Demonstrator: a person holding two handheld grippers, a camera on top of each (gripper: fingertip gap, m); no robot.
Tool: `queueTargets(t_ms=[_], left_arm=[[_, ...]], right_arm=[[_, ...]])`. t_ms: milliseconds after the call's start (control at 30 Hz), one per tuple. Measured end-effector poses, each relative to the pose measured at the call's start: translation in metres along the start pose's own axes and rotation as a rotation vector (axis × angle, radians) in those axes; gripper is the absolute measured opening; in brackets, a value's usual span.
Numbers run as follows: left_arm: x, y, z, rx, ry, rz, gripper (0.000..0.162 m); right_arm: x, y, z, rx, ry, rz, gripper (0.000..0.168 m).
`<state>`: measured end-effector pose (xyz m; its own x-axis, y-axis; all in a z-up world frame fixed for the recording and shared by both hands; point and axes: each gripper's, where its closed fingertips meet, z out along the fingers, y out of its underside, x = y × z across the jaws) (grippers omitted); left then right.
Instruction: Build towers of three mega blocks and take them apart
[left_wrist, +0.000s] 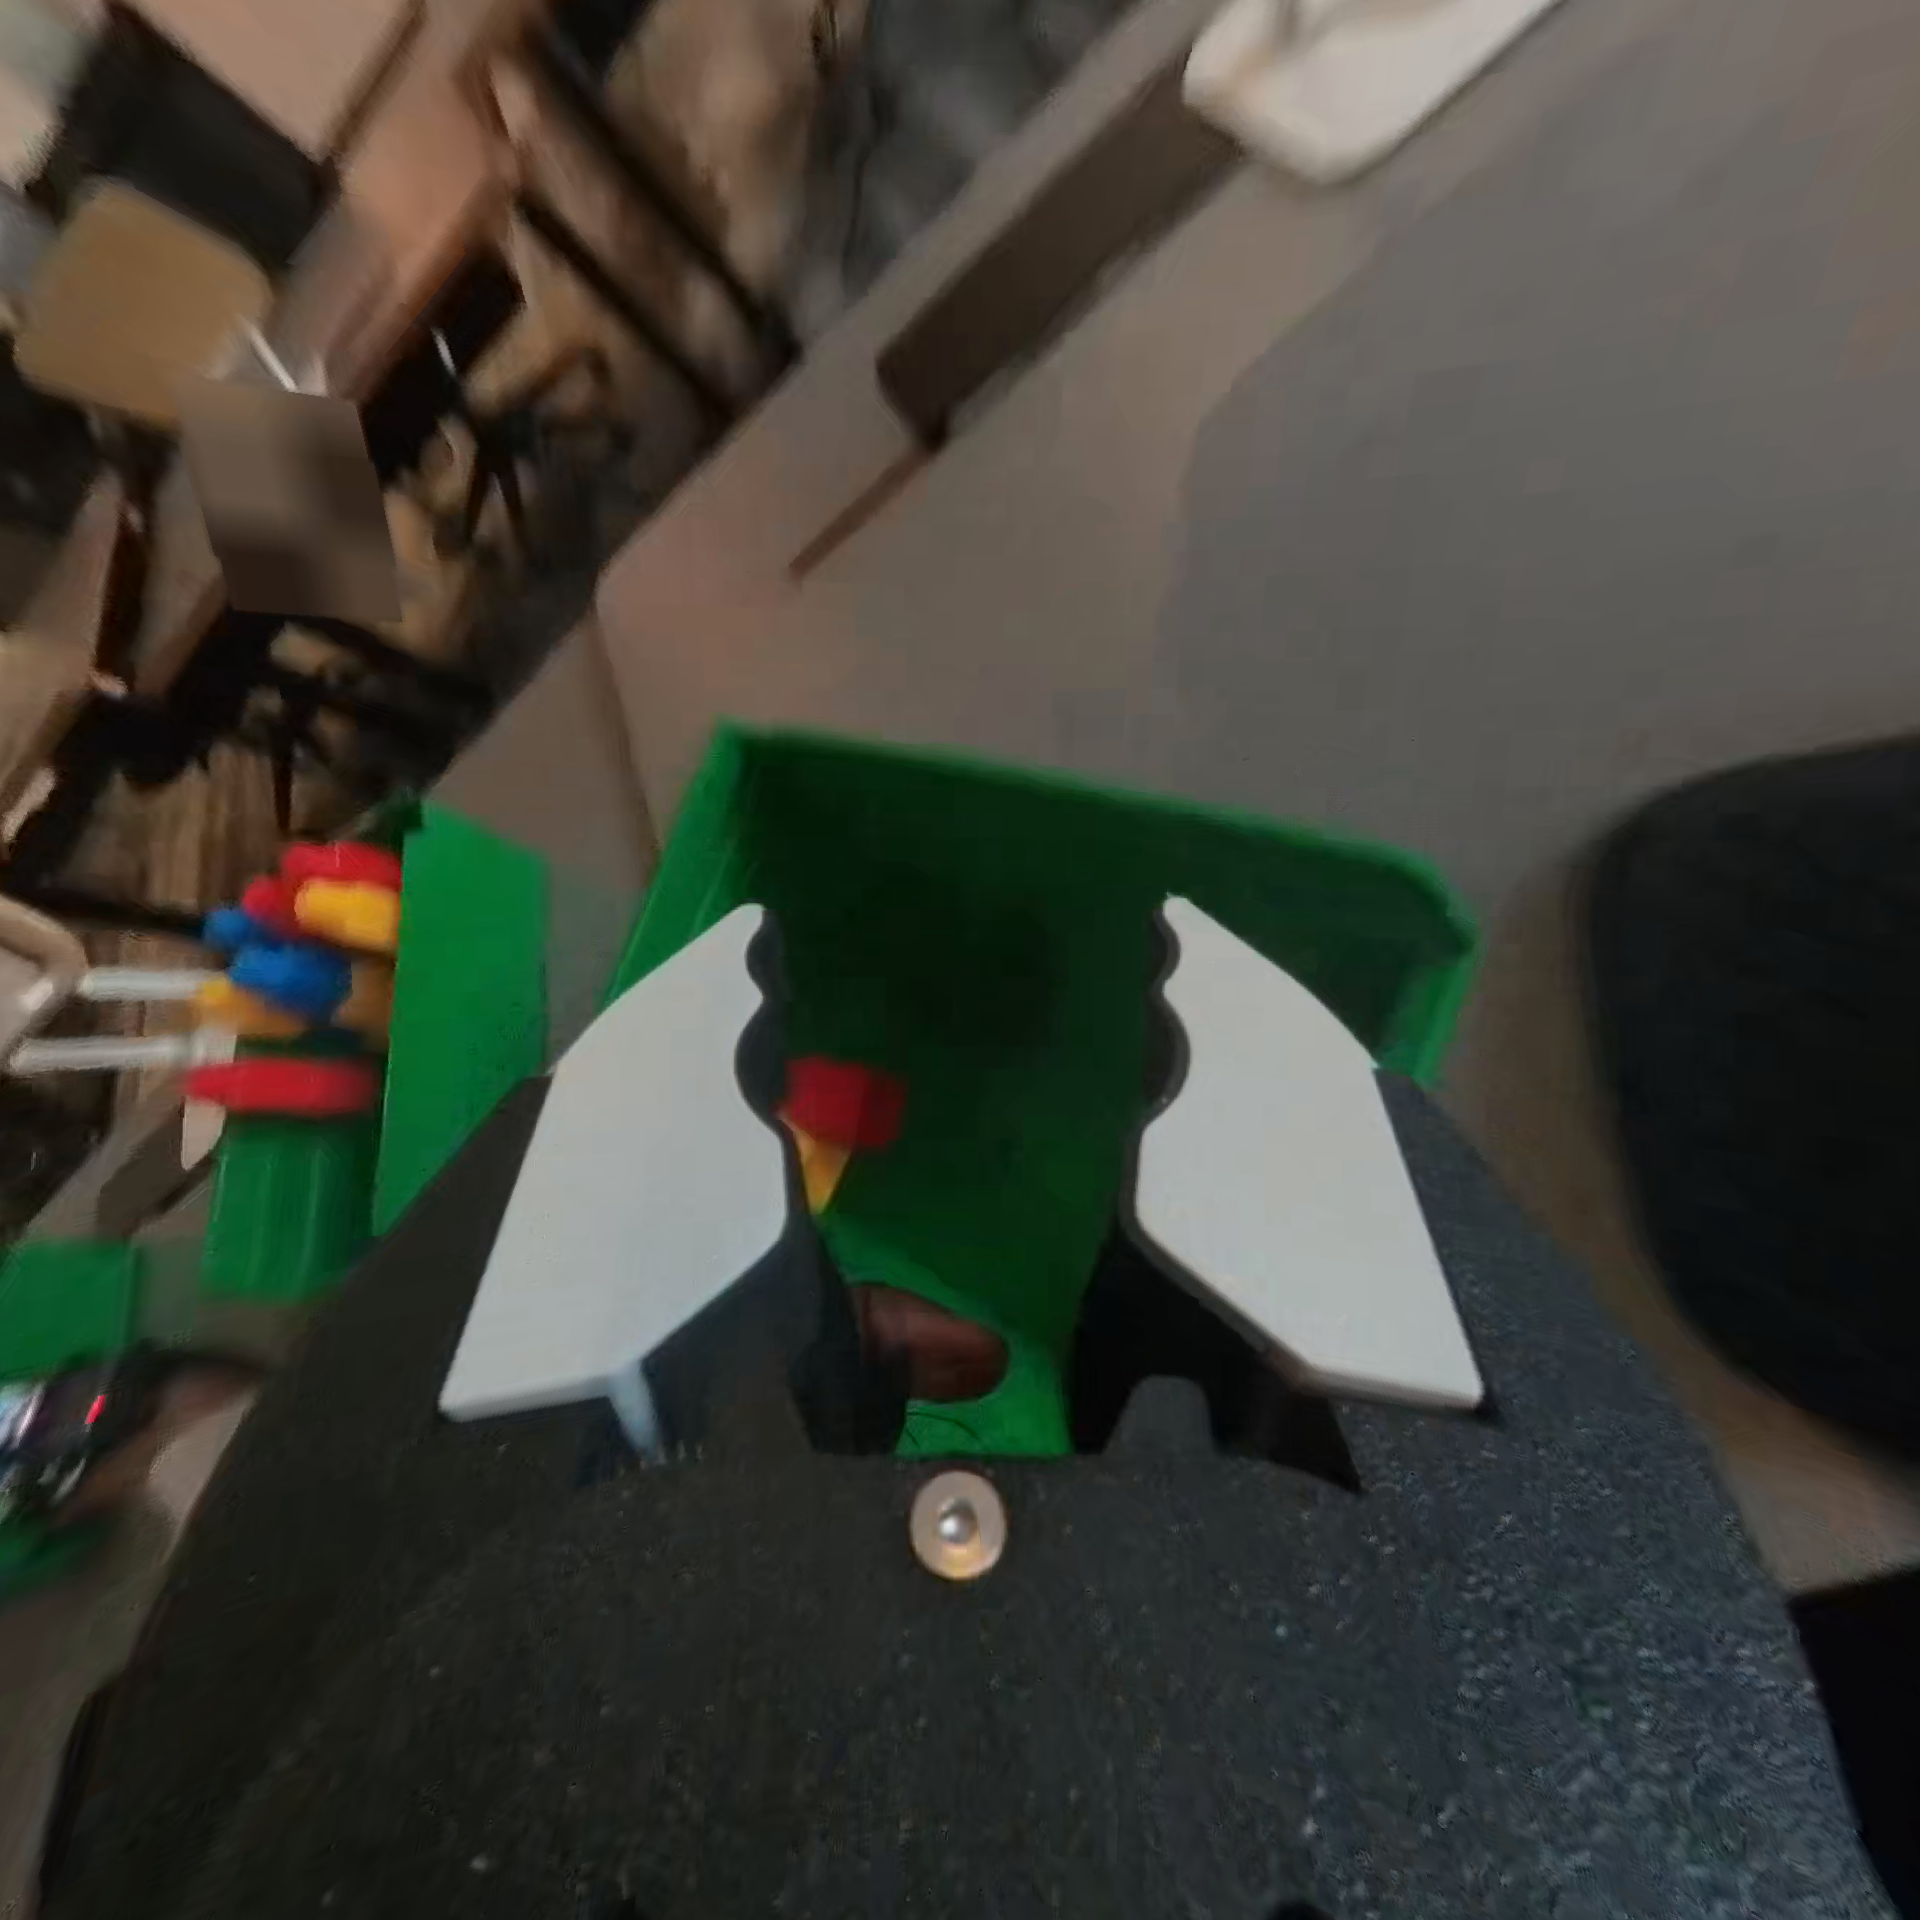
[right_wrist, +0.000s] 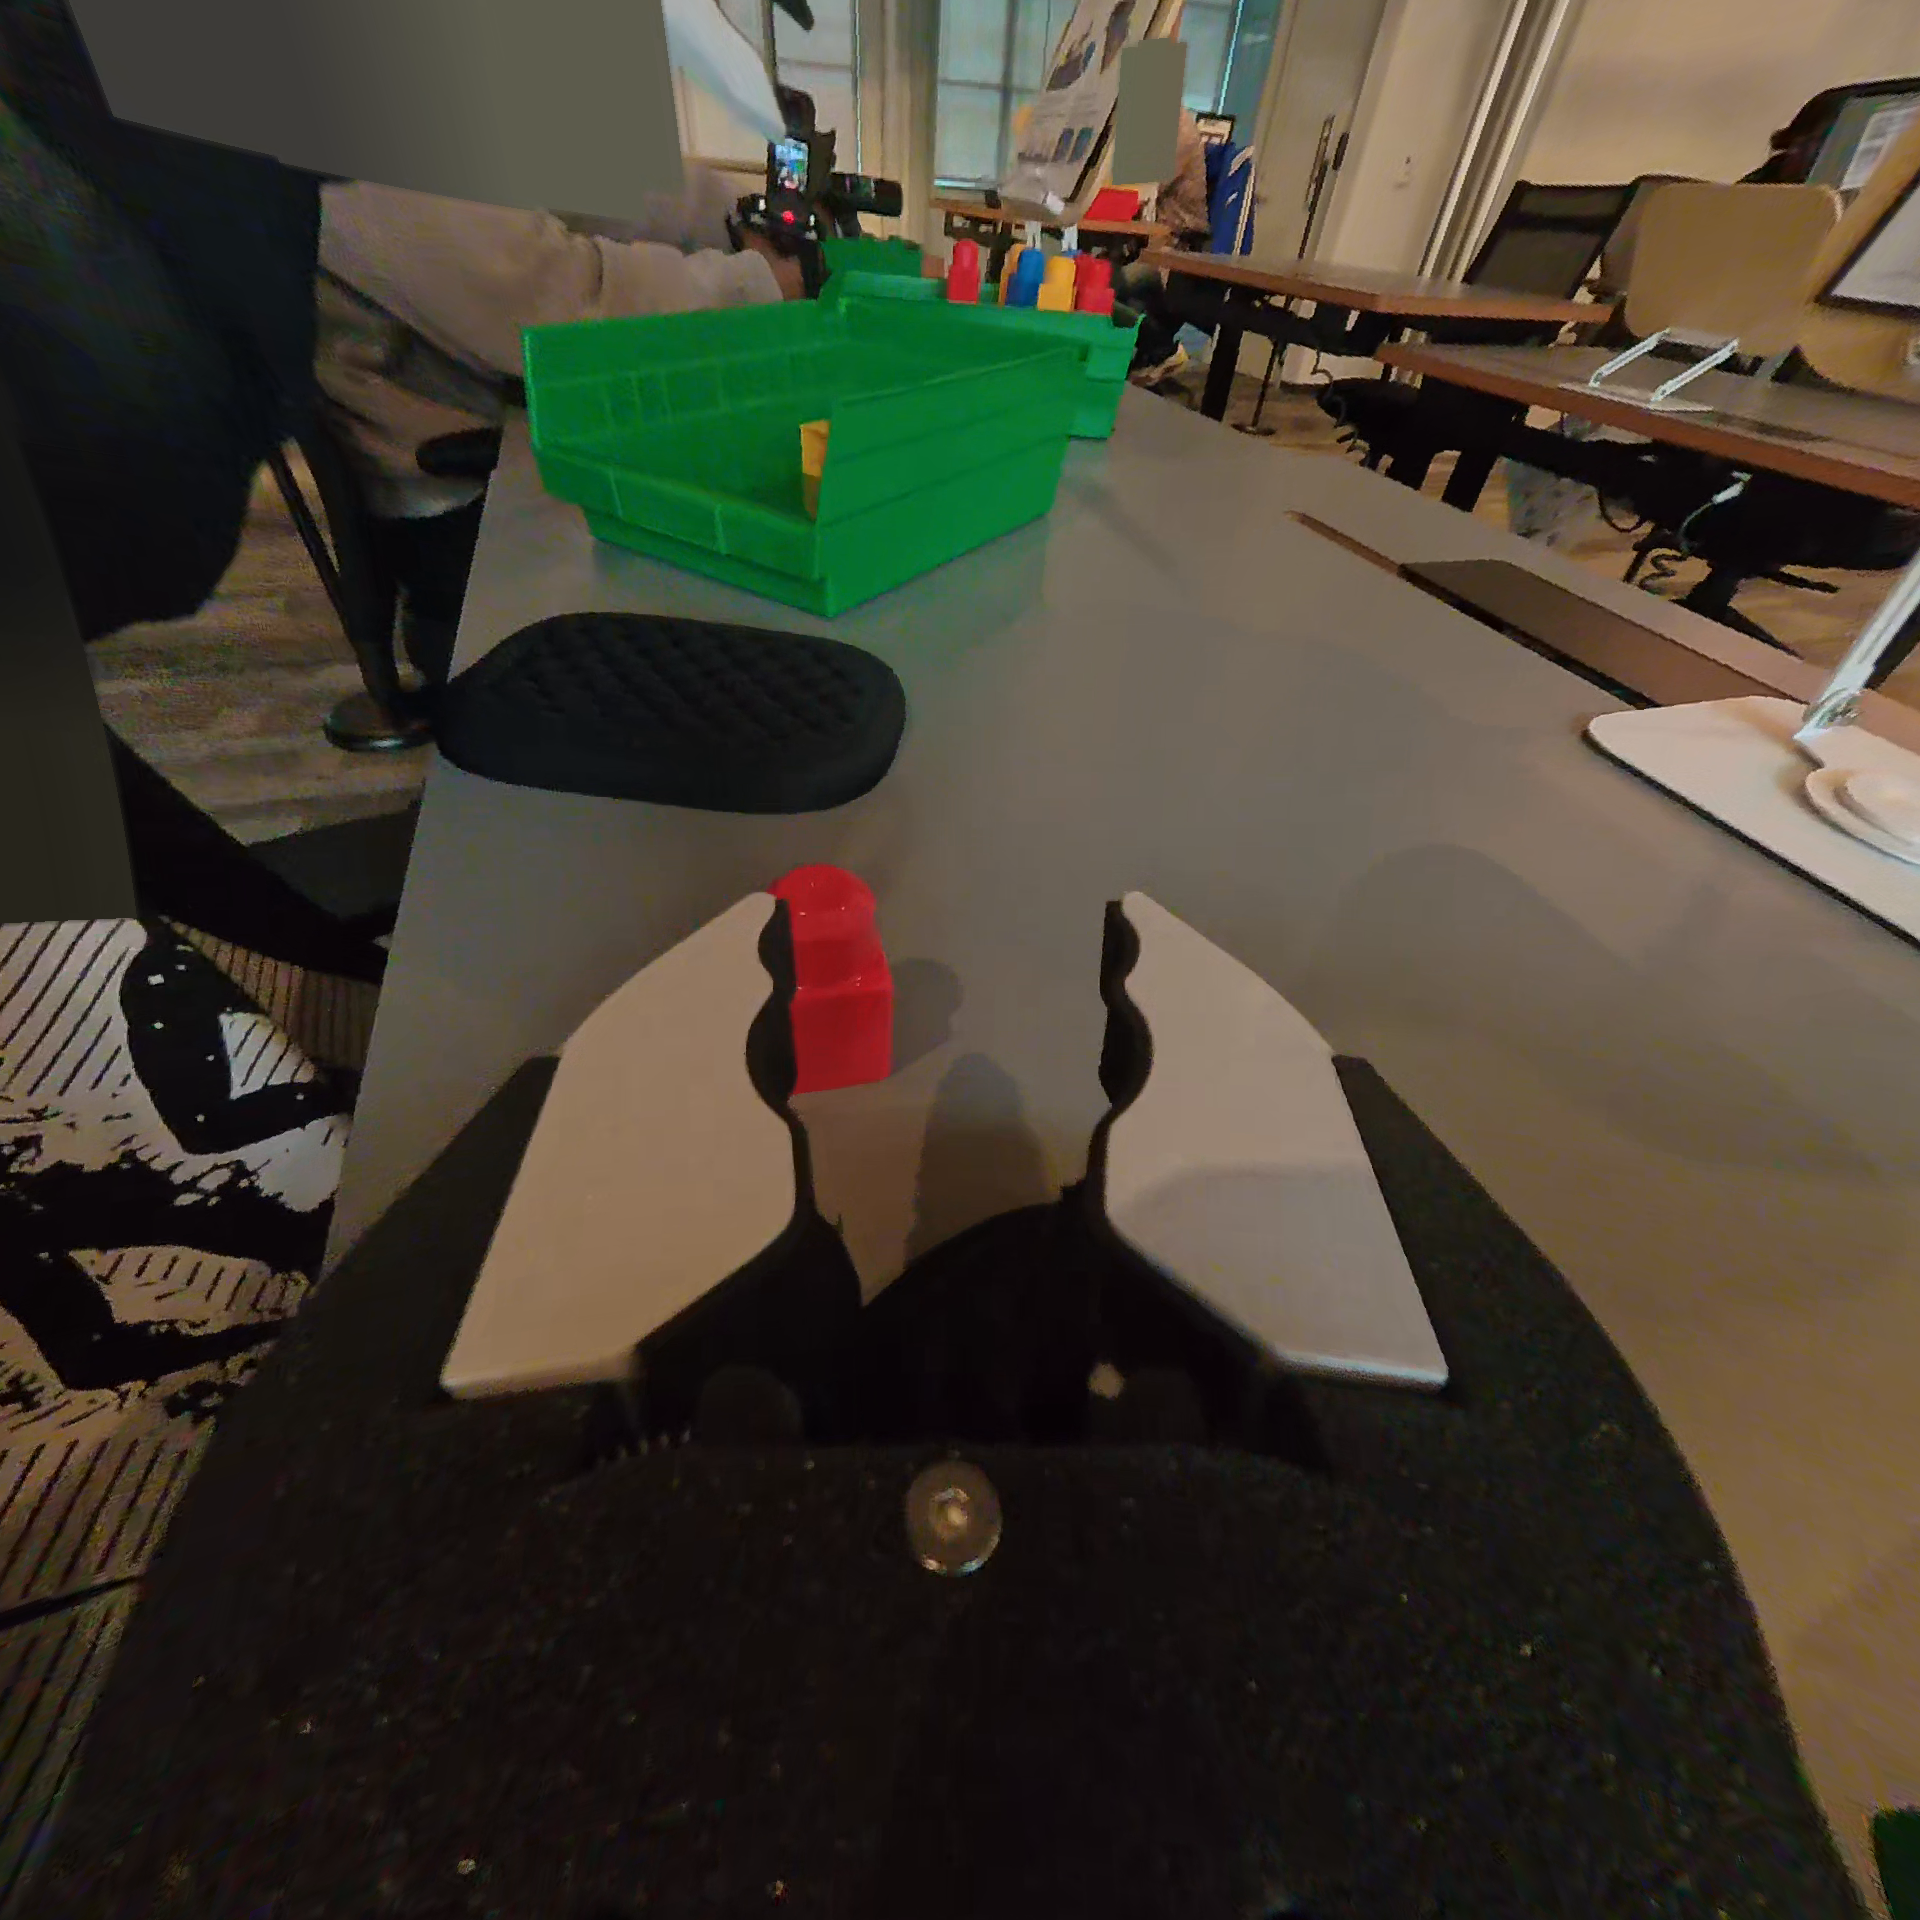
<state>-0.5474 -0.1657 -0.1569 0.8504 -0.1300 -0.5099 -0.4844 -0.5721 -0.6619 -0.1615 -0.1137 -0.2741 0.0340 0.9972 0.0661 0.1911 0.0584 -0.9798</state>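
Observation:
In the blurred, tilted left wrist view my left gripper (left_wrist: 961, 920) is open and empty, over a green bin (left_wrist: 1091, 831). A red block (left_wrist: 844, 1103) on a yellow block (left_wrist: 821, 1174) lies inside the bin by my left finger. In the right wrist view my right gripper (right_wrist: 940, 909) is open and empty, low over the grey table (right_wrist: 1195, 727). A single red block (right_wrist: 836, 992) stands upright on the table just inside my left finger. The green bin (right_wrist: 790, 468) sits farther off with a yellow block (right_wrist: 814, 462) inside.
A black textured pad (right_wrist: 675, 707) lies between the red block and the bin; it also shows in the left wrist view (left_wrist: 1766, 1091). A second green bin (right_wrist: 987, 322) holds several red, blue and yellow blocks (right_wrist: 1039, 275). A white lamp base (right_wrist: 1766, 769) is at the right. Tip to tip, the grippers are about 40 cm apart.

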Motion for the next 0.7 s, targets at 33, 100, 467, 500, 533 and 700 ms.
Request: queueTargets(t_ms=[33,100,467,500,533,700], left_arm=[[-0.009,0.013,0.004,-0.078,0.006,0.001,0.065],[-0.02,0.037,0.013,-0.205,0.056,-0.011,0.063],[-0.022,0.115,0.055,-0.517,0.34,-0.113,0.067],[-0.02,0.118,0.058,-0.525,0.366,-0.129,0.068],[-0.019,0.119,0.06,-0.533,0.384,-0.144,0.069],[-0.023,0.133,0.071,-0.604,0.384,-0.19,0.074]], right_arm=[[0.0,0.001,0.001,-0.006,0.0,-0.003,0.057],[-0.001,0.001,0.001,-0.011,-0.002,-0.004,0.057],[0.001,-0.001,-0.001,0.013,0.004,0.01,0.056],[0.001,-0.002,-0.001,0.015,0.006,0.009,0.056],[0.001,-0.002,-0.002,0.018,0.007,0.008,0.056],[0.002,-0.002,-0.002,0.02,0.009,0.013,0.055]])
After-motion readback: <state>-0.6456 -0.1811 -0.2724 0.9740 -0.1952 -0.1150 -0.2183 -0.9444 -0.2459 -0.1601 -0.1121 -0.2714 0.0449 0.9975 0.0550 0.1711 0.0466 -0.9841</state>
